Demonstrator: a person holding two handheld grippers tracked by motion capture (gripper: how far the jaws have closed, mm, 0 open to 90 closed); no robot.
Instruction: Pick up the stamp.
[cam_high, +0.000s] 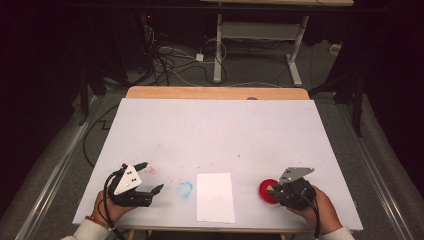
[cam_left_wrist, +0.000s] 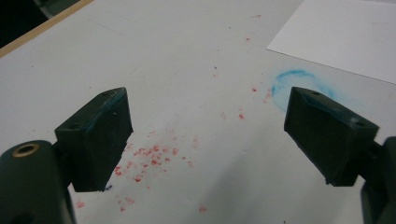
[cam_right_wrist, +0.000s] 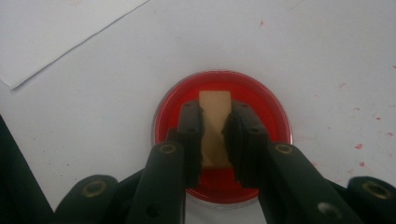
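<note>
Now right gripper (cam_right_wrist: 215, 135) clamps a tan block (cam_right_wrist: 215, 105) over red dish (cam_right_wrist: 266, 100); left gripper (cam_left_wrist: 205, 135) gapes empty.

The lower part of the tan block (cam_right_wrist: 214, 122) is hidden between the jaws of the right gripper (cam_right_wrist: 214, 140), so its full length cannot be told. The red dish (cam_right_wrist: 222, 135) is cut by the jaws at 6 o'clock, and in the high view the gripper body covers its 3 o'clock side. What the block is made of (maybe sponge) is unclear. The white sheet (cam_left_wrist: 343, 35) is cut off at 1 o'clock in the left gripper view. The blue ring (cam_left_wrist: 292, 81) is partly behind one jaw there.
</note>
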